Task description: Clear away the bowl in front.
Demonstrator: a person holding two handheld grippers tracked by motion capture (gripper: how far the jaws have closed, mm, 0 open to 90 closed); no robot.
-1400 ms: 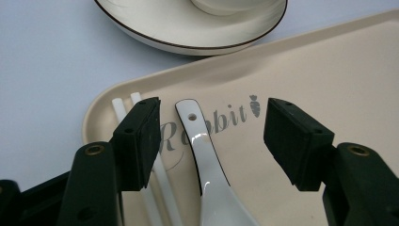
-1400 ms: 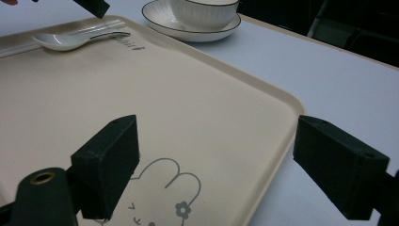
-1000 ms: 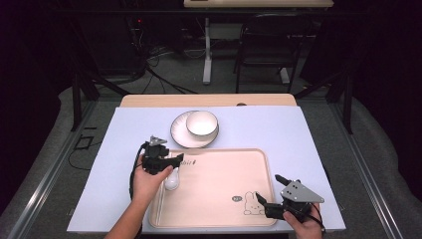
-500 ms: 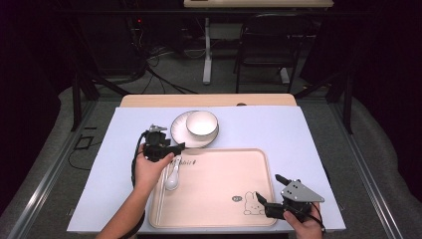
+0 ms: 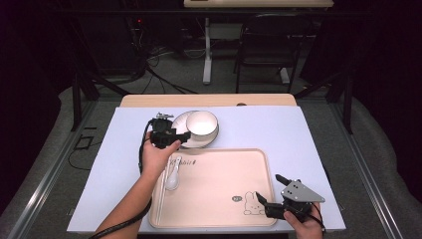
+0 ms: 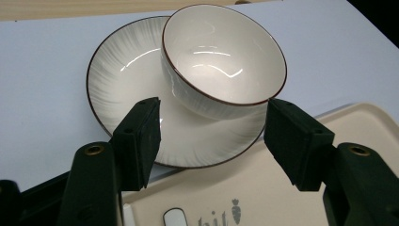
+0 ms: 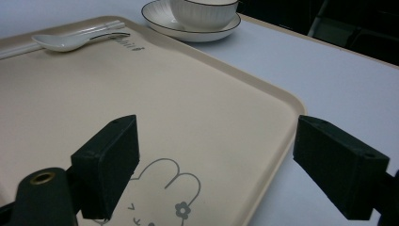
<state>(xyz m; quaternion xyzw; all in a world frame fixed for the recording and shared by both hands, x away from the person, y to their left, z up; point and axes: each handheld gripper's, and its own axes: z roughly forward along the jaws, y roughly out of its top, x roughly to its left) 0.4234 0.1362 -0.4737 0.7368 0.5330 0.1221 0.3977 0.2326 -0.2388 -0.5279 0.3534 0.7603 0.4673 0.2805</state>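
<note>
Jaws of the left gripper (image 6: 211, 136) stand spread and empty, the bowl (image 6: 224, 56) just ahead between them, sitting on the plate (image 6: 127, 70). A second ago this gripper hung over the spoon (image 5: 172, 179) on the tray (image 5: 219, 199); it has since moved off toward the bowl, so the spoon looks placed and the bowl is likely next. Right gripper (image 7: 216, 165) jaws, also spread and empty, hover unmoved over the tray's near corner.
</note>
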